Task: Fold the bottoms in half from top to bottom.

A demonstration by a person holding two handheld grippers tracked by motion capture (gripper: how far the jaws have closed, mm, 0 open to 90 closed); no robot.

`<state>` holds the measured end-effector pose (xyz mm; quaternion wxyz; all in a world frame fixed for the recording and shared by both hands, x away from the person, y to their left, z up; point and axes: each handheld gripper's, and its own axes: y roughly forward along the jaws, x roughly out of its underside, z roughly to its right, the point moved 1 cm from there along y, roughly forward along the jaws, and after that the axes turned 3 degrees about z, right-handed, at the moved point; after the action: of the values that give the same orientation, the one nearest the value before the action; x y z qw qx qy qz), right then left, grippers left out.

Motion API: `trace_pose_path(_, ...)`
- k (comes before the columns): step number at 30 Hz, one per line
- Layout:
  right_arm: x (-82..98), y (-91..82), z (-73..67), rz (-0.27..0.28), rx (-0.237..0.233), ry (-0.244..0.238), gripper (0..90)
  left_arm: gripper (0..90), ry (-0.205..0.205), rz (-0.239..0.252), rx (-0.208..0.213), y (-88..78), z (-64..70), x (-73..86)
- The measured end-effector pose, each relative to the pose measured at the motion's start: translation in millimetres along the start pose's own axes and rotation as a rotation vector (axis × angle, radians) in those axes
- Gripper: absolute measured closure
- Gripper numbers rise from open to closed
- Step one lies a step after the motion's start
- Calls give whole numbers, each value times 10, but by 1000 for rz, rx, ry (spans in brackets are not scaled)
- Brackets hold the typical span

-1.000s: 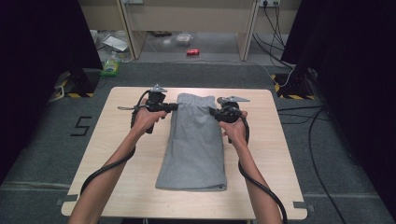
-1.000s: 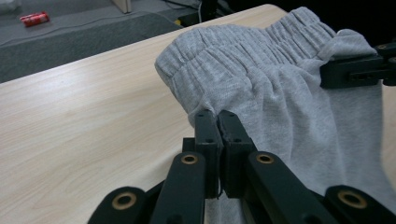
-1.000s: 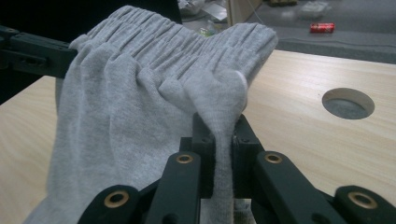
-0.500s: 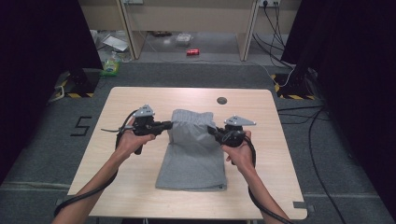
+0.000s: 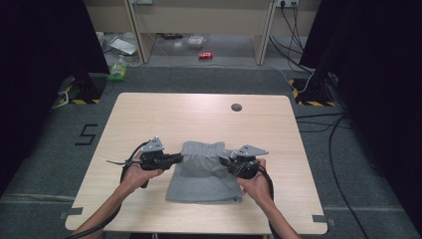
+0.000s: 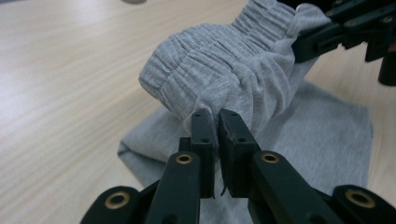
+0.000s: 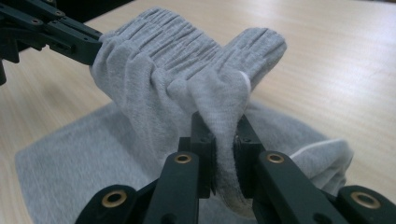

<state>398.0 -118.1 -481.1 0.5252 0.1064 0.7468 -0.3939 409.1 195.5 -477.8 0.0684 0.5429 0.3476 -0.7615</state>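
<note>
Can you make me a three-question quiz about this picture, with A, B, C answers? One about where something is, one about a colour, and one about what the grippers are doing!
1. Where is the small dark round spot on the table?
A. On the far side, beyond the cloth
B. Under the person's left arm
C. On top of the cloth

2. What colour is the cloth?
A. Red
B. Grey
C. Green

3. What are the left gripper and the right gripper doing?
A. Lying flat on the table, holding nothing
B. Both pinching the cloth's gathered edge
C. Both holding a bottle

Answers: 1 A, the spot sits on bare wood past the cloth. 2 B, every view shows grey knit fabric. 3 B, each gripper view shows cloth squeezed between its jaws, lifted over the rest.
</note>
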Motion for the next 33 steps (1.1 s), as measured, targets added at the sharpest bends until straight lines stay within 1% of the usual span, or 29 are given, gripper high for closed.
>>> trace_pose_path(1, 28, 0, -11, -12, 1, -2, 819, 824, -14, -10, 11, 11, 15, 77)
trace_pose_path(2, 28, 0, -11, -12, 1, -2, 819, 814, -14, -10, 11, 11, 15, 77)
trace_pose_path(3, 80, 5, -34, -30, -3, -9, 800, 795, -24, -21, 21, 18, 36, 147)
trace_pose_path(4, 99, 6, -44, -36, 0, -15, 786, 778, -27, -29, 27, 21, 54, 191)
trace_pose_path(6, 140, 1, -70, -56, -1, -25, 750, 737, -31, -36, 33, 21, 68, 219)
trace_pose_path(7, 148, -1, -77, -63, -3, -23, 718, 700, -33, -38, 38, 19, 76, 231)
trace_pose_path(8, 148, -1, -77, -63, -3, -23, 718, 700, -44, -28, 36, 5, 82, 231)
trace_pose_path(9, 153, -24, -88, -66, -1, -7, 686, 629, -56, -17, 38, -7, 77, 220)
trace_pose_path(10, 135, -46, -90, -65, -8, -5, 629, 606, -74, 3, 39, -33, 54, 185)
trace_pose_path(11, 118, -57, -93, -57, -9, -2, 604, 584, -112, 37, 29, -64, -11, 109)
trace_pose_path(12, 118, -57, -93, -57, -9, -2, 604, 567, -112, 37, 29, -64, -11, 109)
trace_pose_path(13, 80, -83, -97, -44, -3, 1, 575, 567, -135, 43, 24, -68, -52, 70)
trace_pose_path(14, 8, -105, -95, -28, -11, 14, 526, 532, -154, 47, 16, -64, -95, 36)
trace_pose_path(15, -29, -111, -96, -25, -9, 23, 502, 520, -168, 49, 3, -51, -136, 6)
trace_pose_path(16, -29, -111, -96, -25, -9, 23, 502, 520, -182, 44, -7, -32, -174, -21)
trace_pose_path(18, -134, -76, -77, -16, -11, 37, 453, 485, -211, 33, -19, 22, -231, -64)
trace_pose_path(20, -169, -54, -66, -16, -10, 45, 435, 474, -245, 20, -24, 87, -274, -92)
trace_pose_path(21, -231, 10, -41, -45, -10, 62, 412, 455, -258, 12, -27, 124, -288, -103)
trace_pose_path(23, -256, 51, -22, -55, -3, 70, 404, 445, -285, 7, -27, 199, -314, -115)
trace_pose_path(24, -291, 139, 22, -84, 8, 90, 387, 422, -300, -1, -22, 236, -324, -115)
trace_pose_path(25, -300, 184, 46, -102, 5, 105, 384, 418, -326, -11, -5, 303, -329, -99)
trace_pose_path(26, -300, 184, 46, -102, 5, 105, 384, 415, -326, -11, -5, 303, -329, -99)
trace_pose_path(27, -302, 227, 68, -106, 5, 129, 386, 415, -330, -18, 2, 329, -328, -87)
trace_pose_path(28, -294, 288, 91, -122, -4, 157, 413, 418, -335, -21, 11, 348, -321, -75)
trace_pose_path(29, -288, 296, 89, -122, -10, 160, 451, 433, -343, -21, 25, 357, -309, -63)
trace_pose_path(30, -283, 295, 84, -115, -15, 149, 488, 438, -348, -18, 40, 359, -292, -53)
trace_pose_path(31, -280, 281, 71, -107, -22, 140, 541, 444, -347, -16, 50, 352, -271, -46)
trace_pose_path(32, -277, 263, 62, -99, -28, 131, 588, 459, -334, -6, 58, 322, -230, -32)
trace_pose_path(33, -273, 225, 42, -88, -40, 128, 614, 474, -334, -6, 58, 322, -230, -32)
